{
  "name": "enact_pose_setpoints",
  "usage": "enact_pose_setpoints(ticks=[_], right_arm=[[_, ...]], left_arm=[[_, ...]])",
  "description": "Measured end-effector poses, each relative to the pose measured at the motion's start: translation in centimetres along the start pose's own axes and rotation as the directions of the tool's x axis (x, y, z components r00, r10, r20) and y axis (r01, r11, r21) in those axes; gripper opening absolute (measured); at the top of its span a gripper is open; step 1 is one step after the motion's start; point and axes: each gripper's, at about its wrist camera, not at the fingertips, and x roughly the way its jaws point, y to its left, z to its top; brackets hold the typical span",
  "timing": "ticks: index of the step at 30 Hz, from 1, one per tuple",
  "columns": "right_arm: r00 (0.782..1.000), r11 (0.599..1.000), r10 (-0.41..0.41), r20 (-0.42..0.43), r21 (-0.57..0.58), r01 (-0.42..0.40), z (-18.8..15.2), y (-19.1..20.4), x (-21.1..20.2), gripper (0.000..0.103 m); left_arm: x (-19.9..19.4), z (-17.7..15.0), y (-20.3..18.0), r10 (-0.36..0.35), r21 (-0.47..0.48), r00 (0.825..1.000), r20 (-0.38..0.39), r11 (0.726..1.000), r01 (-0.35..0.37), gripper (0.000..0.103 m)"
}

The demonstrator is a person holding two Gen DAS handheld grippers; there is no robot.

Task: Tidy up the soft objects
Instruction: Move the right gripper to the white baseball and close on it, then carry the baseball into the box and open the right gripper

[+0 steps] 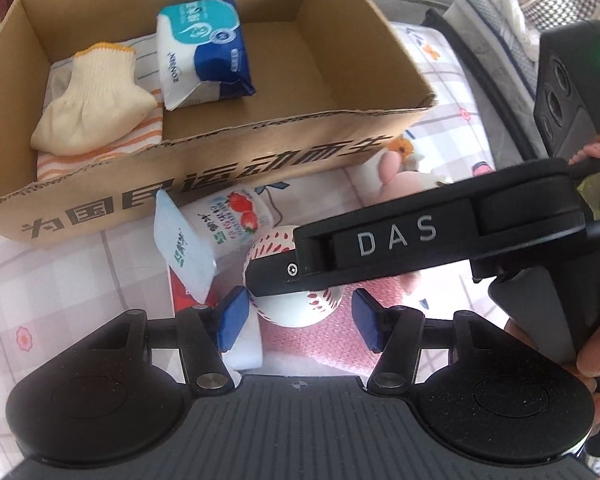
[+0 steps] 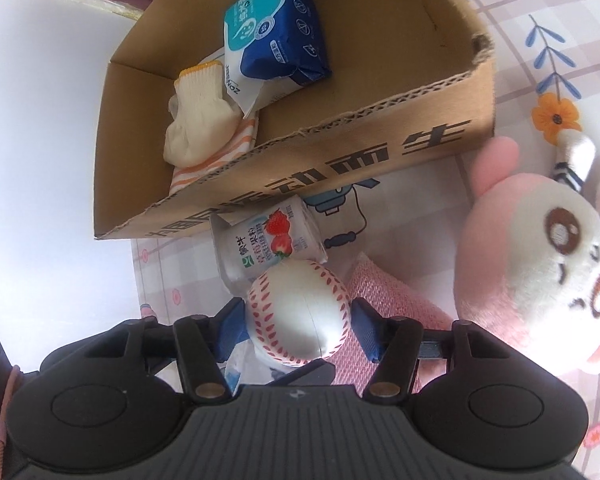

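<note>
between the right tool blue pads, gripped round stitched baseball, left tool spread, corrugated cardboard box behind

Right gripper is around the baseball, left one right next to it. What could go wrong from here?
1. The right gripper fingers flank the baseball at its widest; round and smooth, it may squirt out.
2. The left gripper sits open just below the right one; they could collide.
3. The yogurt cup touches the ball and may get knocked over.
</note>
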Motion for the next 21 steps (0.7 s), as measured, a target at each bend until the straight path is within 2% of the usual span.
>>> enact_pose_setpoints(ticks=[6,10,13,15,18,21], right_arm=[[1.000,1.000,0.011,0.027,0.001,-0.011,-0.1,2.2,-3.7,0.062],[0.996,0.998,0.049,0.068,-0.048,-0.046,0.9,5.5,-6.6,0.062],[0.992,0.990,0.096,0.083,-0.111,-0.087,2.7,8.5,-7.4,0.062],[0.988,0.980,0.136,0.077,-0.159,-0.123,4.6,10.5,-6.8,0.062],[0.983,0.966,0.180,0.021,-0.192,-0.173,7.5,12.6,-4.2,0.062],[0.982,0.962,0.180,-0.061,-0.198,-0.189,10.0,13.5,-0.3,0.061]], left_arm=[[-3.1,0.1,-1.1,-0.024,0.024,0.999,0.031,0.999,0.023,0.056],[-7.4,1.0,-1.2,-0.032,0.026,0.994,0.106,0.999,0.030,0.056],[-10.3,2.2,-0.6,-0.003,0.024,0.985,0.172,1.000,-0.001,0.056],[-11.9,3.2,0.3,0.035,0.008,0.977,0.212,0.999,-0.037,0.056],[-12.9,4.9,2.5,0.090,-0.041,0.965,0.248,0.996,-0.083,0.056],[-11.9,6.2,5.0,0.126,-0.091,0.965,0.231,0.990,-0.107,0.057]])
